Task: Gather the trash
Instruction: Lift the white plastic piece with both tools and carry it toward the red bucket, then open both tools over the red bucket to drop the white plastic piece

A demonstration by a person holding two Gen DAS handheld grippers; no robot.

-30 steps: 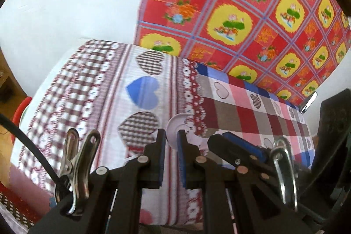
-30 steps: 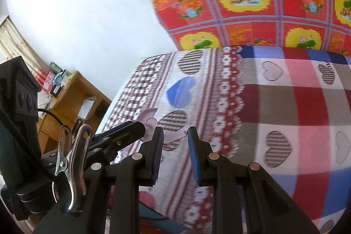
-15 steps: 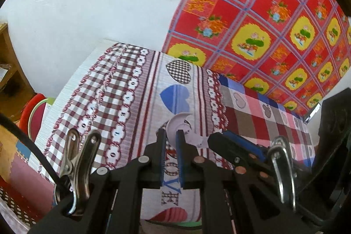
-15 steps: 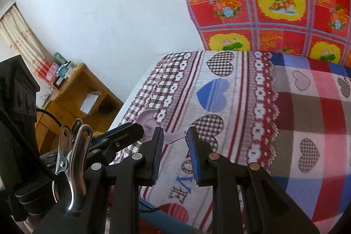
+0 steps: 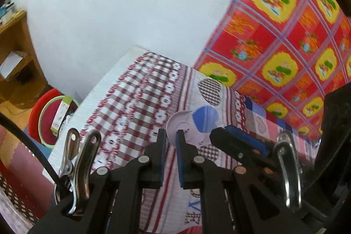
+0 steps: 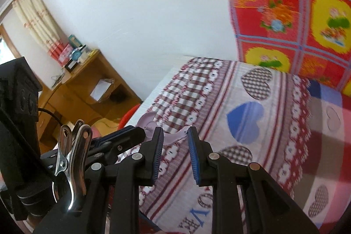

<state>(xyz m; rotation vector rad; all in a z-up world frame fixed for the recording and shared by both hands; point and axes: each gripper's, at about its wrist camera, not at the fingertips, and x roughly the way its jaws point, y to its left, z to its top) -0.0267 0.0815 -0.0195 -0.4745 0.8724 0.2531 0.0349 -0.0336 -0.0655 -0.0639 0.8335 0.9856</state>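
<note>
Pale lilac plastic piece [image 5: 186, 127], held above the heart-print bedspread [image 5: 136, 102], is clamped by both left gripper [image 5: 170, 142] and right gripper [image 6: 175, 137]. Carrying appears underway; next likely calls for reaching the red basin [image 5: 36, 117] at left.

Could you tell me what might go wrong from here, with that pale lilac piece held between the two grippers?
The lilac plastic piece is pinched only at thin edges: the left gripper grips near its round disc, the right gripper holds its other end. If the hands drift apart, it could bend or slip free onto the bed. The red basin sits low beside the bed, so a drop could miss it.
</note>
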